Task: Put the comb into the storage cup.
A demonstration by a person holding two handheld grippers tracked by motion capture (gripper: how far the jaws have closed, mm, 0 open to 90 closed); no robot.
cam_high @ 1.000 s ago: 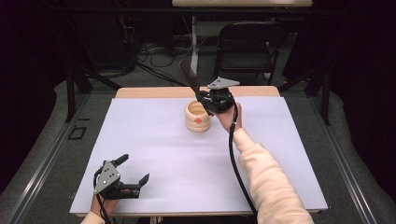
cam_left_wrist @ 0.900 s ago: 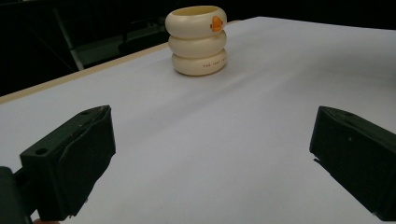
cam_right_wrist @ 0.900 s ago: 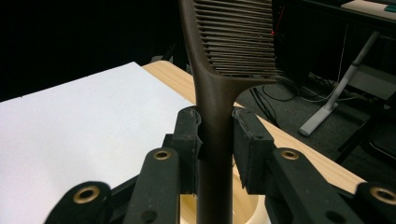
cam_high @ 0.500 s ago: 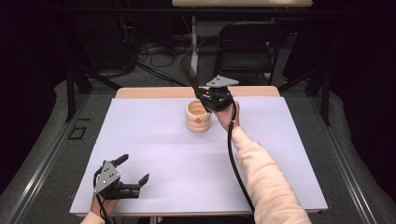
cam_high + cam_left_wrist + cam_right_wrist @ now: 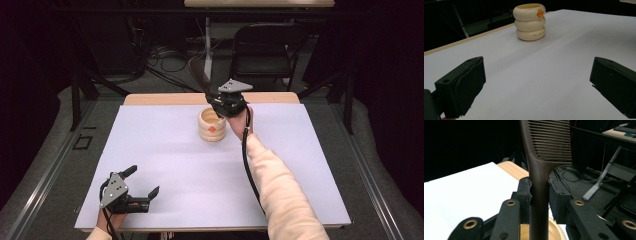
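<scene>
A cream holder (image 5: pixel 212 125) shaped like three stacked rings, with an orange mark, stands at the far middle of the white table; it also shows in the left gripper view (image 5: pixel 530 22). My right gripper (image 5: pixel 223 106) hovers just above its right rim, shut on the handle of a dark brown comb (image 5: pixel 541 170). The comb's toothed end (image 5: pixel 198 75) points up and away to the left. Its handle runs down over the holder's opening (image 5: pixel 555 230); where the tip ends is hidden. My left gripper (image 5: pixel 141 182) rests open at the near left corner, with nothing between its fingers (image 5: pixel 461 87).
The white sheet (image 5: pixel 165 165) covers the table, with a wooden edge (image 5: pixel 160 99) along the far side. Behind the table are a black chair (image 5: pixel 270 47), floor cables and a white table leg (image 5: pixel 599 182). A grey floor strip runs along each side.
</scene>
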